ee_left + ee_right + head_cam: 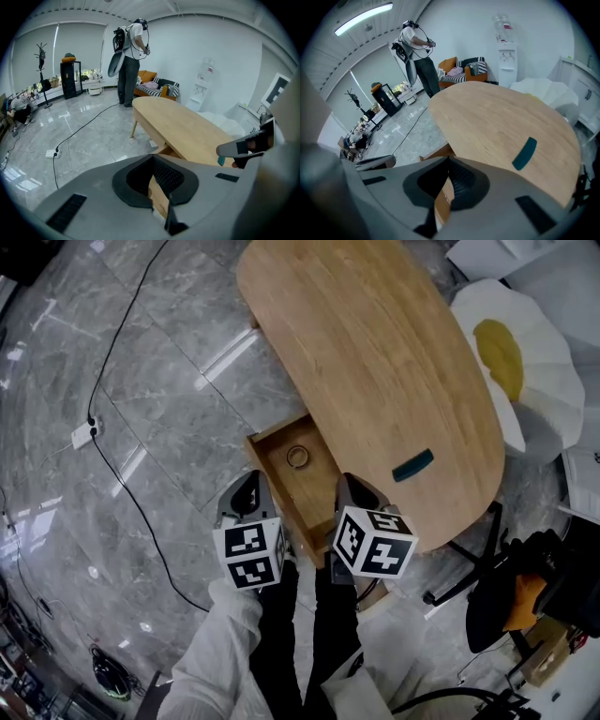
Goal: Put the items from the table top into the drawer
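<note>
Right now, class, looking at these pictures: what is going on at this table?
A person holds a claw in each hand just in front of the open drawer of a wooden table. The left claw and the right claw are both shut and hold nothing. A ring already lies in the drawer. A teal item lies on the table top, not yet put away.

The drawer (274,486) stands open from the table's (375,352) near edge, with a ring (297,457) lying in it. A bar (412,465) lies on the table to the drawer's right. Left gripper (247,489) and right gripper (350,487) flank the drawer's front, and a power strip (83,435) lies on the floor (141,381) far left.
</note>
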`<control>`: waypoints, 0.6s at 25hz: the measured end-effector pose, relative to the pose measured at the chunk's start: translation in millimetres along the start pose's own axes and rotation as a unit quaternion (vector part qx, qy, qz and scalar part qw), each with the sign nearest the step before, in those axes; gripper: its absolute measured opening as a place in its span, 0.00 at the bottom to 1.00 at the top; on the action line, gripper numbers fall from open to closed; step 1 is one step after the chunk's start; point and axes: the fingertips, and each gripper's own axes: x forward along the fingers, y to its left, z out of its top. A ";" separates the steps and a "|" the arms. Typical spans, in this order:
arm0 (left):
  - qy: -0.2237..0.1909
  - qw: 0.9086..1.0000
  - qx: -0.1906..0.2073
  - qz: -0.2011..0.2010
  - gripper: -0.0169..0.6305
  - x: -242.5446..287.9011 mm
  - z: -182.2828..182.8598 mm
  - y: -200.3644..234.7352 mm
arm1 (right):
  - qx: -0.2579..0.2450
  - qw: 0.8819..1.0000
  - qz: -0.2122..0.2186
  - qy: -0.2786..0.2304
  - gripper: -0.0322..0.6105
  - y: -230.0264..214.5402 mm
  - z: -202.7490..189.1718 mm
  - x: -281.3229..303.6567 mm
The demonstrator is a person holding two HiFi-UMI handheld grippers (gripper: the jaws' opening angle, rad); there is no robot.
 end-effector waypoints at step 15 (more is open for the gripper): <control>0.033 0.996 0.044 -0.064 0.02 48.2 -0.4 -97.1 | 0.107 0.991 -0.082 -0.008 0.15 -116.1 2.1 -21.0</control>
